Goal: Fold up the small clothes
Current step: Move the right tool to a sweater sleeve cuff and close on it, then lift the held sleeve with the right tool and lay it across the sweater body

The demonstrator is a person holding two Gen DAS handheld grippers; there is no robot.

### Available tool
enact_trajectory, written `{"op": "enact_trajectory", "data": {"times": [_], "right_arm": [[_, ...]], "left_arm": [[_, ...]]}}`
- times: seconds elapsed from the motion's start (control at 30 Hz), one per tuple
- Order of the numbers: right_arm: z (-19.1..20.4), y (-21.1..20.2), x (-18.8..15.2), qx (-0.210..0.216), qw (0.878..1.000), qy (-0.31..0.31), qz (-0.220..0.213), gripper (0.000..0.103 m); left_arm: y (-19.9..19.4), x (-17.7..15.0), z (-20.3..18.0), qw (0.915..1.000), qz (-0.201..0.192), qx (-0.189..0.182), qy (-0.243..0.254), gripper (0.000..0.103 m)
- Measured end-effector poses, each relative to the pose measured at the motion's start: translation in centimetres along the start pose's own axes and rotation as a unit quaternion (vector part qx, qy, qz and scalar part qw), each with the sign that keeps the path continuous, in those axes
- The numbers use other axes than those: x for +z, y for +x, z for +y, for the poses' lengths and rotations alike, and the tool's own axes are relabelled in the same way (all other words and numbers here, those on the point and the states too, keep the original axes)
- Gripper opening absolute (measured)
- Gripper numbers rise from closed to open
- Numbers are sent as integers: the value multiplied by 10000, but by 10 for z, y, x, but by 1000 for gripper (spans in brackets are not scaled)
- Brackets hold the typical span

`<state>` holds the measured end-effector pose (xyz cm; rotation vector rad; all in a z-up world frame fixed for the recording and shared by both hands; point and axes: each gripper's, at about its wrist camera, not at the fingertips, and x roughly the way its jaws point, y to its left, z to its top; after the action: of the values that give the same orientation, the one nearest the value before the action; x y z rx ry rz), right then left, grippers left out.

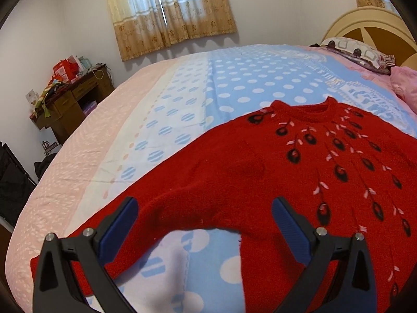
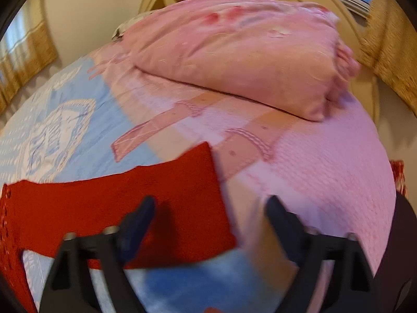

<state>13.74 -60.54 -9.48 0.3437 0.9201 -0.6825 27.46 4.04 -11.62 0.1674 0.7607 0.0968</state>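
While the red knitted sweater with black and pink leaf embroidery (image 1: 260,172) is spread flat on the pink and blue dotted bed cover (image 1: 182,99), collar toward the cream headboard (image 1: 370,26), its two sleeves are stretched out sideways, one toward each of the bed's long edges. The left sleeve (image 1: 161,216) is seen running crosswise directly under the left gripper (image 1: 204,221), whose blue-padded jaws are spread wide and straddle the sleeve near the armpit without pinching it. The right sleeve (image 2: 146,195) is seen with its cuff end lying just below and between the fingers of the right gripper (image 2: 209,216), the cuff edge toward the pink quilted side of the bed; these jaws are parted, though the view is blurred, and nothing is pinched between them. Both grippers are angled downward toward the cover from the near edge. Each sleeve is judged nearer its own hand, so a fold of the sleeves inward across the sweater's body seems to be prepared.
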Motion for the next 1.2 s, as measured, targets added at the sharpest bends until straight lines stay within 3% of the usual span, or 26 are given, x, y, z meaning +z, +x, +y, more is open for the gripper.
{"op": "enact_trajectory", "data": {"times": [0.07,0.1,0.17,0.33,0.5,0.73,1.2], "right_arm": [[9,1,2,23,9999,-115,34,47],[13,2,2,88,9998,-161,68,43],[19,4,3,198,9996,-192,113,26],[36,-4,7,655,9976,-102,196,16],[69,-28,16,1189,9927,-145,146,13],[148,-80,22,1720,9822,-731,-202,11],[313,-158,-9,2862,9393,-1842,-433,10]], "left_arm": [[7,-1,1,10000,83,31,10,103],[10,-2,2,9999,129,28,11,103],[14,-5,4,9998,197,-22,-18,103],[17,-10,8,9995,252,-112,-126,103],[18,-12,12,9993,225,-197,-202,103],[16,-15,20,9985,154,-351,-379,103],[12,-16,20,9989,27,-343,-324,103]]}}
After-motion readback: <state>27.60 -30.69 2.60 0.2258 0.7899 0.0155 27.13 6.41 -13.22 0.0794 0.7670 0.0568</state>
